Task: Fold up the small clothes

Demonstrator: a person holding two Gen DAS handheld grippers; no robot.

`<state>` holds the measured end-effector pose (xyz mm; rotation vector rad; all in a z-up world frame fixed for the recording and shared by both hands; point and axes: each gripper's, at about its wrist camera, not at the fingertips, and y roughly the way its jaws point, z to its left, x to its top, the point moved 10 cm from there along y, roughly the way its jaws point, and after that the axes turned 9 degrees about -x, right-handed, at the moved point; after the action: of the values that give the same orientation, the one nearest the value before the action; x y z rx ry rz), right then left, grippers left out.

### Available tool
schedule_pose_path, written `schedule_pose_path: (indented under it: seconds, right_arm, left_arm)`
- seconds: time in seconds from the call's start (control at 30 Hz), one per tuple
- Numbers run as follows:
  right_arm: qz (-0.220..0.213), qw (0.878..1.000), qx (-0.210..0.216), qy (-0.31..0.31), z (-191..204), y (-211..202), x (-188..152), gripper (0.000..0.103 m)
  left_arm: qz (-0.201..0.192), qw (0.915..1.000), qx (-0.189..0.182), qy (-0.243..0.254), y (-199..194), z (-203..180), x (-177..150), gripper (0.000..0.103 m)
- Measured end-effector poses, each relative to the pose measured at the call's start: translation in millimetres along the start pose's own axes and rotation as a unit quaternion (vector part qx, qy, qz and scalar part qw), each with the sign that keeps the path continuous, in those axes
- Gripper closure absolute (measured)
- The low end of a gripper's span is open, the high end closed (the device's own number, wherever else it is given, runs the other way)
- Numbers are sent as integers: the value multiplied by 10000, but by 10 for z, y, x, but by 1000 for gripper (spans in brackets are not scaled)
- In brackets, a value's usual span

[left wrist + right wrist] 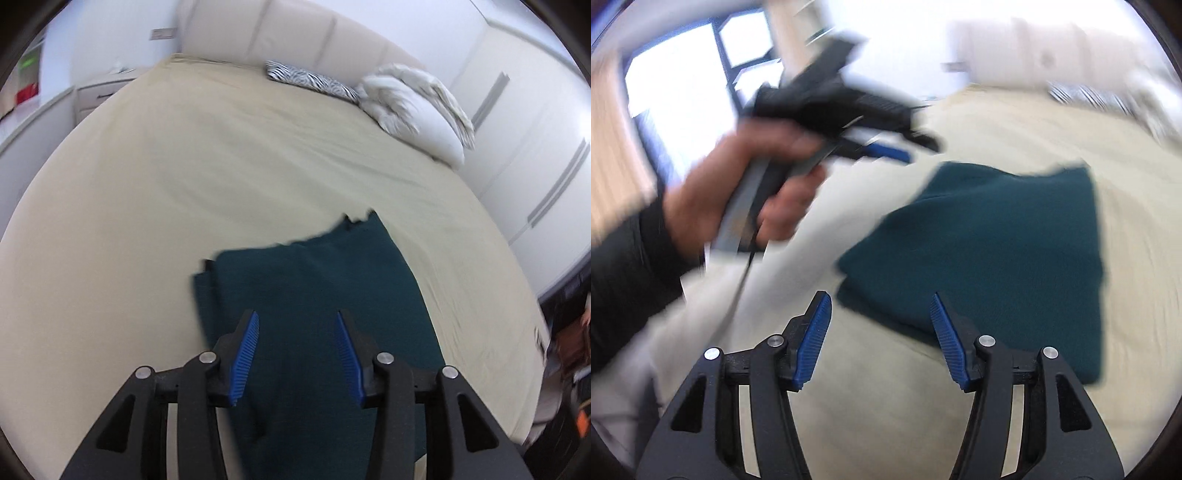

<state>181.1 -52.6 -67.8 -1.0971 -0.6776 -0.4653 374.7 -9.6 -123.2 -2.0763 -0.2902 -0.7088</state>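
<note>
Two grippers hang above a bed (184, 166) covered with a beige sheet, and neither one holds anything. From its own camera, the left gripper (296, 332) has its blue-padded fingers (245, 350) spread apart over a dark green garment (314, 295), which lies folded flat on the sheet near the bed's near edge. The right gripper (881, 314) also has its fingers apart, hovering over bare sheet just beside the garment's (997, 251) near corner. In the right wrist view, which is blurred, the left hand (746, 184) grips the left tool's handle up in the air, left of the garment. At the far end of the bed sit a white pillow (417, 107) and a zebra-striped cushion (314, 79) against a padded headboard (295, 33).
</note>
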Motion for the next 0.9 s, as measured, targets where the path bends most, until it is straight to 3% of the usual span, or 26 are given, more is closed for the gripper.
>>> schedule_pose_path:
  seconds: [0.13, 0.3, 0.4, 0.47, 0.7, 0.8, 0.9]
  right_arm:
    - [84, 9933, 198, 1134, -661, -89, 239, 48]
    - [255, 9806, 356, 1909, -1212, 124, 511, 46]
    - [255, 9723, 660, 2228, -1418, 432, 775, 46]
    - [354, 9629, 1114, 2434, -1421, 665, 943, 46]
    - [773, 9599, 1074, 2473, -1506, 1527, 1135, 48]
    - [745, 9538, 1156, 2669, -1596, 1749, 1215, 50]
    - [883, 9592, 845, 2550, -1713, 1980, 1353, 56]
  left_arm:
    - [548, 9981, 262, -60, 437, 2, -324, 58]
    - [243, 9993, 156, -254, 317, 135, -501, 70]
    - [146, 9994, 109, -305, 259, 189, -618, 74]
    - [82, 9992, 132, -381, 247, 190, -641, 75]
    - [-143, 9977, -96, -661, 197, 245, -737, 80]
    - [-202, 9958, -287, -847, 164, 316, -768, 82]
    - [-241, 9951, -345, -891, 157, 320, -785, 82]
